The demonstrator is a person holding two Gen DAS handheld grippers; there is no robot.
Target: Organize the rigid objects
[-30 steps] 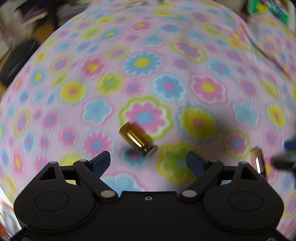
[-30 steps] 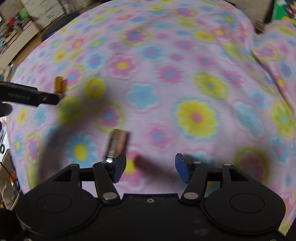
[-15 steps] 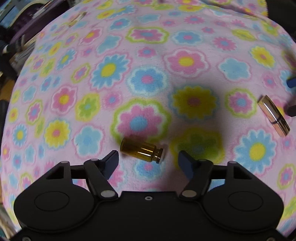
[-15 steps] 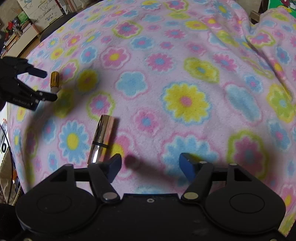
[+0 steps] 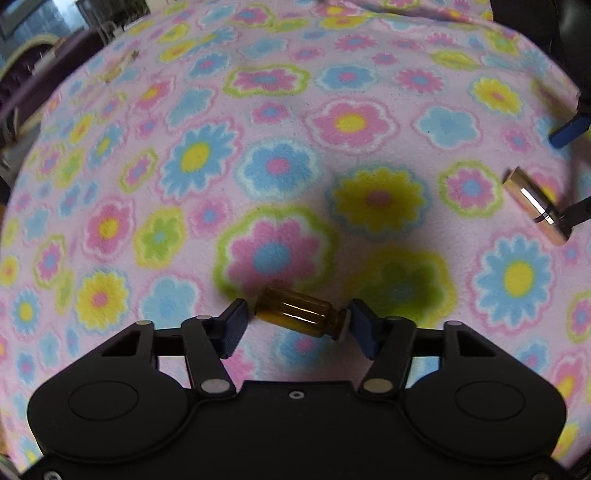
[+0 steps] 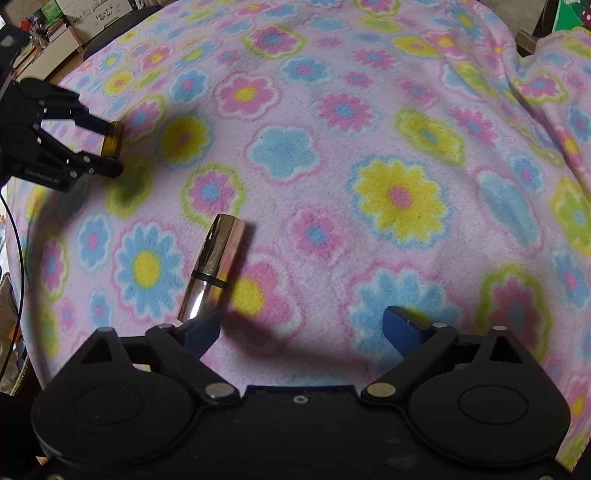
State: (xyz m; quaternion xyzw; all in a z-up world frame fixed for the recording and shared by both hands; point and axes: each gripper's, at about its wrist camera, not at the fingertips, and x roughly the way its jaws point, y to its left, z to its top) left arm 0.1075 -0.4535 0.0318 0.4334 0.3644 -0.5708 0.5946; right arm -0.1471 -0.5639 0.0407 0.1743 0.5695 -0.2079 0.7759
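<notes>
A small amber glass vial (image 5: 297, 312) lies on its side on the flowered blanket, between the fingers of my left gripper (image 5: 295, 325). The right pad touches its neck; a small gap shows at the left pad. The vial also shows in the right wrist view (image 6: 112, 139), between the left gripper's fingers (image 6: 92, 125). A shiny rose-gold lipstick tube (image 6: 214, 271) lies just ahead of the left finger of my right gripper (image 6: 303, 326), which is open and empty. The tube also shows in the left wrist view (image 5: 535, 210).
The pink flowered fleece blanket (image 6: 369, 129) covers the whole work surface and folds up at the far right (image 6: 535, 74). Shelves and clutter stand beyond its far left edge (image 6: 44, 22). A small pale object (image 5: 118, 68) lies at the far left of the blanket.
My left gripper has come down around the amber vial and its fingers have closed in on it. My right gripper has moved closer to the lipstick tube and stayed open.
</notes>
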